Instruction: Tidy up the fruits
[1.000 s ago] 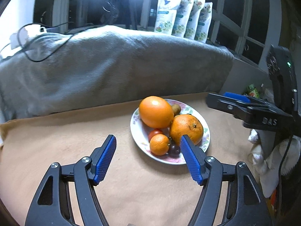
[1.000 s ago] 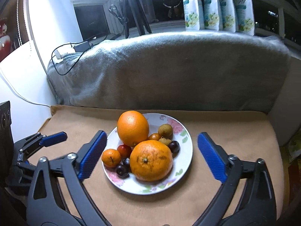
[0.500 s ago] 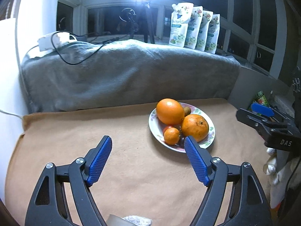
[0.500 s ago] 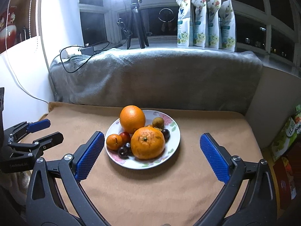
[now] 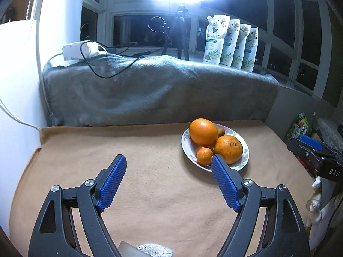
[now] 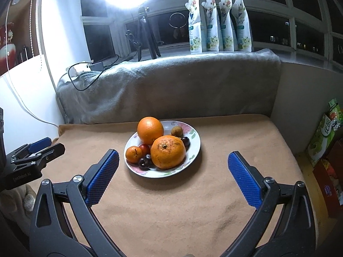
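A floral plate (image 6: 194,147) (image 5: 245,156) sits on the tan cloth and holds the fruit. On it are a smooth orange (image 6: 150,130) (image 5: 203,131), a rough orange (image 6: 167,151) (image 5: 229,152), a small tangerine (image 6: 133,154) (image 5: 204,156), a red fruit (image 6: 144,148), dark plums (image 6: 144,162) and a brown kiwi-like fruit (image 6: 176,131). My left gripper (image 5: 169,160) is open and empty, left of and nearer than the plate. My right gripper (image 6: 172,157) is open and empty, held back from the plate with its jaws either side of it.
A grey blanket-covered ridge (image 6: 167,85) runs behind the cloth. Refill pouches (image 6: 218,23), a tripod (image 6: 145,34) and a bright lamp stand on the sill behind. Boxes (image 6: 325,137) lie off the right edge. A white wall (image 5: 19,81) is on the left.
Both grippers have pulled back and up from the plate, so the plate looks smaller and farther. The fruit has not moved. Both grippers stay open.
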`<state>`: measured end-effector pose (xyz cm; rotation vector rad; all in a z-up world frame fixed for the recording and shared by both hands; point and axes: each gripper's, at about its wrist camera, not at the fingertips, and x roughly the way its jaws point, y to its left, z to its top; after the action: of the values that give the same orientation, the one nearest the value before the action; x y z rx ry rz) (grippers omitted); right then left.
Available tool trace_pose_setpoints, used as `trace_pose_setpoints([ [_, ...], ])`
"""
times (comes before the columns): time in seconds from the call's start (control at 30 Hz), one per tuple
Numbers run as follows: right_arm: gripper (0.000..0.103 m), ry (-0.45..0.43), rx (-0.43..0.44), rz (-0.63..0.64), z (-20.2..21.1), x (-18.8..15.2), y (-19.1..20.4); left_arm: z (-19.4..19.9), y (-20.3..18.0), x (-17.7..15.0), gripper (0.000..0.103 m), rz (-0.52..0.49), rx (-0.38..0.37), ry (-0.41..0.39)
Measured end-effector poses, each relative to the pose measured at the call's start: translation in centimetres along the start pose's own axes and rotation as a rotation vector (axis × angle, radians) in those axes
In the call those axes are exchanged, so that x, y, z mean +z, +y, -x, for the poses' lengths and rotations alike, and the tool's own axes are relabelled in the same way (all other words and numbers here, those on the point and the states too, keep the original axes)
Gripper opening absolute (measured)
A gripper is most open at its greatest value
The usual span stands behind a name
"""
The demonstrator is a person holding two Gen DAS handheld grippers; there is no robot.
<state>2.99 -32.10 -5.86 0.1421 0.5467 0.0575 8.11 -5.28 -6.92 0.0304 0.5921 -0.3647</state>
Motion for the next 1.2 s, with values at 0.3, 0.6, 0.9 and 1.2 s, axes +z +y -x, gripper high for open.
trace_pose_setpoints([
  [0.3,0.103,-0.002,0.008,0.015,0.5,-0.3,0.8,1.4,0.3,0.0,0.082,0.008,0.021,-0.029],
  [0.6,0.103,0.001,0.015,0.014,0.7,-0.5,1.2,2.0,0.2,0.0,0.082,0.007,0.032,-0.042],
  [0.9,0.103,0.001,0.017,0.014,0.6,-0.5,1.1,2.1,-0.1,-0.2,0.082,-0.001,0.026,-0.036],
  [1.2,0.103,-0.001,0.018,0.016,0.8,-0.7,1.3,2.5,-0.2,-0.2,0.082,-0.006,0.032,-0.048],
])
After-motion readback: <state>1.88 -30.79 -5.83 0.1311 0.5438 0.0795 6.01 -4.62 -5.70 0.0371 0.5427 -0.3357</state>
